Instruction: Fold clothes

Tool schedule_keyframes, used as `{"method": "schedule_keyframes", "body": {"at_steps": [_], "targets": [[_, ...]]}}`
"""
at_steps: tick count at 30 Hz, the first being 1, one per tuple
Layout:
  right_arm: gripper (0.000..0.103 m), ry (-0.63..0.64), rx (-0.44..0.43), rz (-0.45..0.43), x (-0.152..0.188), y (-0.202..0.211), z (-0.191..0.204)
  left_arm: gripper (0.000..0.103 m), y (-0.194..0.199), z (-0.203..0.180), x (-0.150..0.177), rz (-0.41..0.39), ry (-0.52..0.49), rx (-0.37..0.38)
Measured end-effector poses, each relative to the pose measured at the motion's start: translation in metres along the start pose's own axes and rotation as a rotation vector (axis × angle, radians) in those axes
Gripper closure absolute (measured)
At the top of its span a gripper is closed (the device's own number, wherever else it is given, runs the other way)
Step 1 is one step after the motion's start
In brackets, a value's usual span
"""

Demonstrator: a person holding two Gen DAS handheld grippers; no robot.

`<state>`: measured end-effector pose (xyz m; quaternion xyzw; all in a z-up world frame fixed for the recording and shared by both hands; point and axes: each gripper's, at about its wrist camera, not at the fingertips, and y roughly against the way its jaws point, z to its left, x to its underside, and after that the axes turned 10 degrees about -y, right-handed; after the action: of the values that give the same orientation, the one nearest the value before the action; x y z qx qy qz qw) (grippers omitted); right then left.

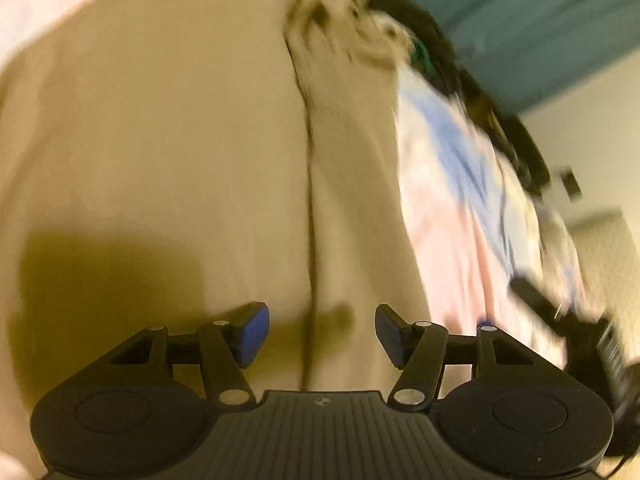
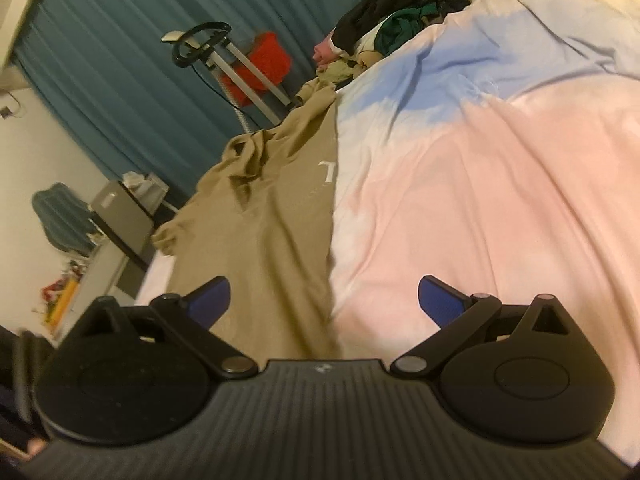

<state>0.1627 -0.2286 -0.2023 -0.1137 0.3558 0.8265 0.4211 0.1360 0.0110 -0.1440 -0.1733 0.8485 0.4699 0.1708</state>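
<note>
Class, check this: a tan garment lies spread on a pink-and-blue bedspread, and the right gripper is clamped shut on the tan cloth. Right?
Not quite. The right gripper is open, holding nothing, as the right wrist view shows. The tan garment does lie spread on the pink-and-blue bedspread.

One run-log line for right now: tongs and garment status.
left tongs: open, empty | right tongs: open, empty | tan garment: flat on bedcover, unheld | clothes pile: waiting

One tan garment (image 2: 276,200), one pastel bedspread (image 2: 500,168), one clothes heap (image 2: 392,20), two claws (image 2: 324,304).
</note>
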Motion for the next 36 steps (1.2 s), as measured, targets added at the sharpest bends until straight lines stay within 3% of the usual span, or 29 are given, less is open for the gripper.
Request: {"method": "schedule_keyframes", "body": {"at_steps": [4, 6, 7, 8, 14, 19, 21, 22, 24, 26, 29, 32, 36], "targets": [[0.002, 0.008, 0.053, -0.021, 0.013, 0.025, 0.004, 0.046, -0.001, -0.012, 0.017, 0.042, -0.047, 0.021], [0.002, 0.025, 0.072, -0.023, 0.015, 0.027, 0.006, 0.065, 0.0, -0.013, 0.024, 0.067, -0.049, 0.042], [0.002, 0.033, 0.084, -0.024, 0.017, 0.026, 0.007, 0.086, 0.001, -0.013, 0.028, 0.076, -0.052, 0.037], [0.002, 0.044, 0.094, -0.025, 0.018, 0.025, 0.008, 0.101, 0.002, -0.013, 0.033, 0.085, -0.056, 0.031], [0.001, 0.175, 0.136, -0.068, 0.028, 0.02, 0.024, 0.101, 0.045, -0.012, 0.043, 0.011, -0.071, 0.052], [0.001, 0.259, 0.128, -0.108, 0.035, 0.025, 0.033, 0.101, 0.05, -0.015, 0.06, 0.021, -0.143, -0.113], [0.001, 0.273, 0.121, -0.119, 0.036, 0.028, 0.036, 0.1, 0.049, -0.016, 0.061, 0.021, -0.169, -0.147], [0.001, 0.281, 0.116, -0.126, 0.037, 0.03, 0.037, 0.098, 0.05, -0.018, 0.061, 0.014, -0.181, -0.156], [0.001, 0.294, 0.103, -0.145, 0.04, 0.036, 0.04, 0.086, 0.053, -0.024, 0.06, -0.009, -0.209, -0.177], [0.001, 0.299, 0.087, -0.165, 0.043, 0.043, 0.043, 0.059, 0.062, -0.031, 0.061, -0.05, -0.241, -0.194], [0.001, 0.299, 0.064, -0.201, 0.047, 0.056, 0.048, 0.039, 0.08, -0.041, 0.062, -0.121, -0.276, -0.202], [0.001, 0.288, 0.028, -0.233, 0.05, 0.071, 0.056, 0.025, 0.095, -0.057, 0.059, -0.178, -0.296, -0.213], [0.001, 0.325, 0.011, -0.29, 0.051, 0.089, 0.073, 0.015, 0.117, -0.088, 0.05, -0.293, -0.385, -0.239]]}}
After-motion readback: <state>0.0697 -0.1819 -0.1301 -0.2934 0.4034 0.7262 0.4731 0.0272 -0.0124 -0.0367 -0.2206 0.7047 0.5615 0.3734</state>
